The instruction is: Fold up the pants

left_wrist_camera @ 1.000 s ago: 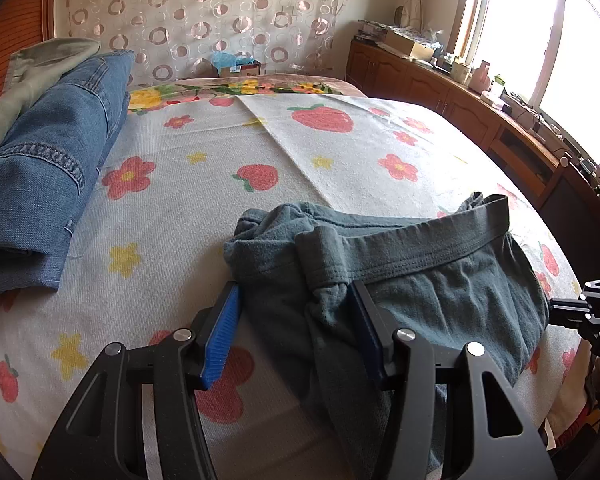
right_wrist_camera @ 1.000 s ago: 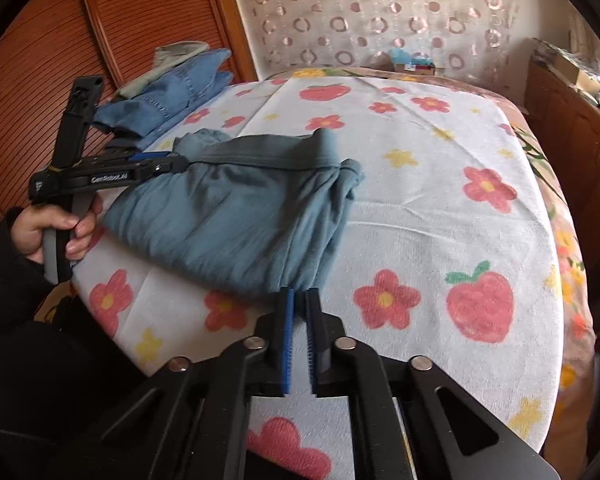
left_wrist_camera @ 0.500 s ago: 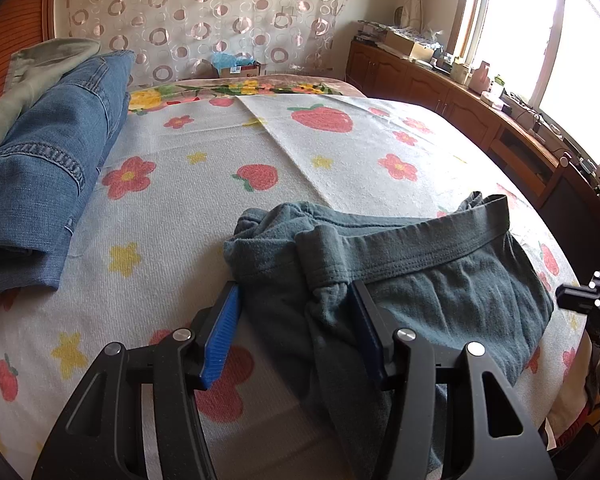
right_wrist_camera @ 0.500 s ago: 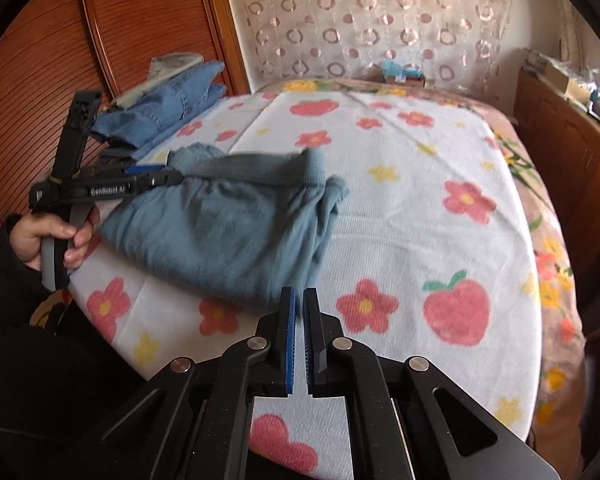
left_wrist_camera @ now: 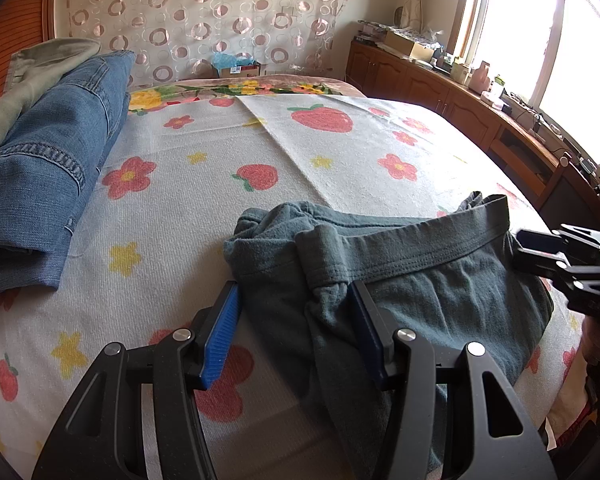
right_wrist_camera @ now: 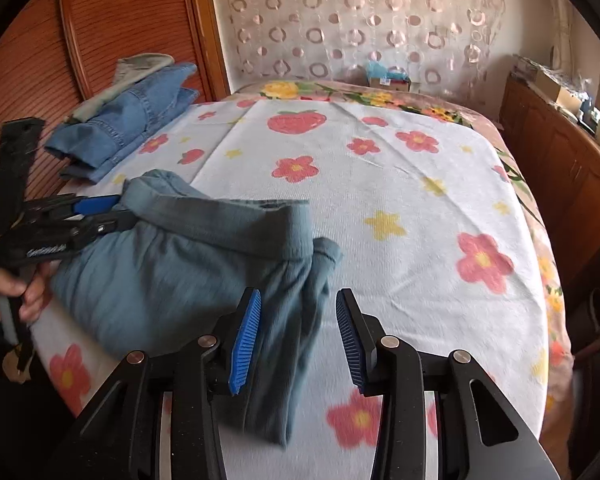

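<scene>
Bare sheet (right_wrist_camera: 420,208) beyond folded jeans (right_wrist_camera: 132,120)

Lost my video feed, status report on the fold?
Left gripper open, straddling a corner of the grey-blue pants. Right gripper jaws just opened, astride the opposite corner. Folded jeans lie well aside.

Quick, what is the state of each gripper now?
Left gripper: open, astride a bunched end of the grey-blue pants; its pads do not pinch it.
Right gripper: open, jaws have just been opening; pants fabric lies between them, not pinched.
</scene>
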